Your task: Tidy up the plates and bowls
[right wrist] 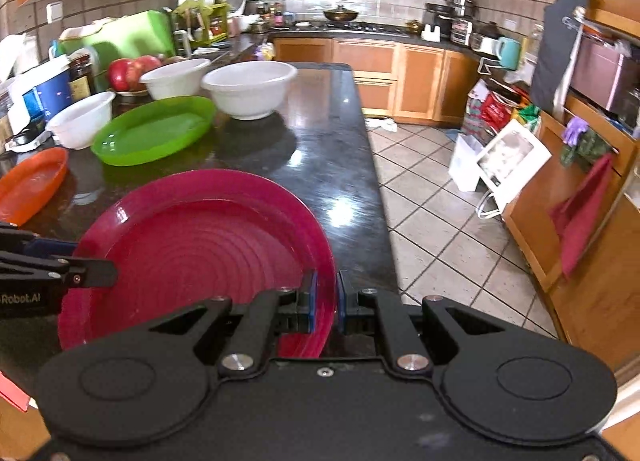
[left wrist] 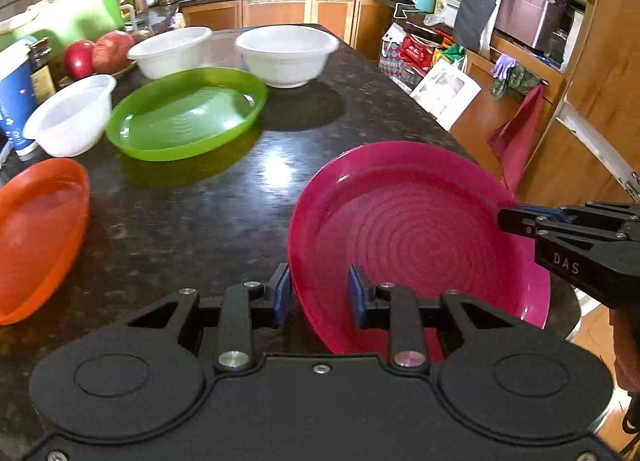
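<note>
A magenta plate [left wrist: 408, 237] [right wrist: 200, 245] is tilted above the dark countertop [left wrist: 224, 205]. My right gripper [right wrist: 325, 301] is shut on its right rim; it shows in the left wrist view [left wrist: 516, 221]. My left gripper [left wrist: 318, 293] is open, its pads astride the plate's left rim without pinching it; it shows in the right wrist view [right wrist: 96, 265]. A green plate [left wrist: 188, 113] [right wrist: 154, 129], an orange plate [left wrist: 38, 237] [right wrist: 32, 183] and three white bowls [left wrist: 288, 53] [left wrist: 172, 51] [left wrist: 72, 113] sit on the counter.
Red apples [left wrist: 98, 53], a blue cup [left wrist: 14, 101] and jars crowd the counter's left side. The counter's right edge [right wrist: 376, 189] drops to a tiled floor [right wrist: 440, 221] with bags and cabinets.
</note>
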Action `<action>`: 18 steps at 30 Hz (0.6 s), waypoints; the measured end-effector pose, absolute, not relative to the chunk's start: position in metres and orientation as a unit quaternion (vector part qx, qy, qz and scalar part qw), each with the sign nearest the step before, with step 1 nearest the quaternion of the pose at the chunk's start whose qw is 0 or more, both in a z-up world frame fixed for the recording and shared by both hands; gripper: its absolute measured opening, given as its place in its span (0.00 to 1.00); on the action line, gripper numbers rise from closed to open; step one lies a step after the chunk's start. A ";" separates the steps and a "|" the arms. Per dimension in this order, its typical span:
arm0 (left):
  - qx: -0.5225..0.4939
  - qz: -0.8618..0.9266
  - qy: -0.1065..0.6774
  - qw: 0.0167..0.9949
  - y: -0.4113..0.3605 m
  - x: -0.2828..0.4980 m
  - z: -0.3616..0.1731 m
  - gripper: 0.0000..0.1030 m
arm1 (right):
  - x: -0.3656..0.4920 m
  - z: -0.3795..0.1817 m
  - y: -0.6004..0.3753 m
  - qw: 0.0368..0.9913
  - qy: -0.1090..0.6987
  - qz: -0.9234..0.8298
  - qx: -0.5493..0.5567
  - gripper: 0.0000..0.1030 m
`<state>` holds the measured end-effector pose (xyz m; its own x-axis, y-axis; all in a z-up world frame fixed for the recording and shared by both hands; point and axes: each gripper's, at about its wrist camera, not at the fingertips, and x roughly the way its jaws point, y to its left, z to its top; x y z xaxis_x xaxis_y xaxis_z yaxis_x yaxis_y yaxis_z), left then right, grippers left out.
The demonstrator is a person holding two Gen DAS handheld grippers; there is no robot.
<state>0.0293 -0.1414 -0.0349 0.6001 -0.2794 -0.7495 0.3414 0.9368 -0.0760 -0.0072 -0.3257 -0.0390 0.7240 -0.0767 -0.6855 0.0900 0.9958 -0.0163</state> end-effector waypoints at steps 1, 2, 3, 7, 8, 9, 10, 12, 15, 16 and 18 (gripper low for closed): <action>0.039 -0.173 0.412 0.894 -0.145 0.030 -0.036 0.37 | -0.007 -0.040 -0.329 0.929 0.368 -0.046 0.009 0.12; 0.041 -0.171 0.412 0.894 -0.148 0.030 -0.036 0.37 | -0.007 -0.041 -0.331 0.929 0.367 -0.046 0.009 0.12; 0.041 -0.169 0.412 0.895 -0.151 0.029 -0.037 0.38 | -0.006 -0.041 -0.331 0.929 0.366 -0.045 0.008 0.12; 0.040 -0.157 0.413 0.896 -0.158 0.027 -0.038 0.38 | -0.003 -0.046 -0.339 0.931 0.362 -0.037 0.012 0.12; 0.041 -0.152 0.411 0.898 -0.158 0.026 -0.039 0.41 | -0.003 -0.046 -0.339 0.933 0.358 -0.033 0.012 0.12; 0.042 -0.148 0.407 0.900 -0.158 0.025 -0.039 0.44 | -0.003 -0.045 -0.340 0.935 0.354 -0.031 0.011 0.13; 0.043 -0.146 0.403 0.903 -0.162 0.022 -0.038 0.45 | -0.004 -0.045 -0.340 0.936 0.350 -0.031 0.009 0.15; 0.045 -0.136 0.392 0.909 -0.162 0.018 -0.035 0.54 | -0.003 -0.042 -0.337 0.940 0.338 -0.036 -0.003 0.25; 0.048 -0.119 0.370 0.920 -0.159 0.011 -0.029 0.57 | -0.004 -0.036 -0.338 0.948 0.316 -0.038 -0.010 0.27; 0.048 -0.115 0.365 0.923 -0.158 0.010 -0.027 0.57 | -0.004 -0.034 -0.338 0.950 0.309 -0.036 -0.007 0.27; 0.047 -0.105 0.355 0.928 -0.151 0.007 -0.020 0.60 | -0.003 -0.027 -0.337 0.954 0.297 -0.033 0.002 0.27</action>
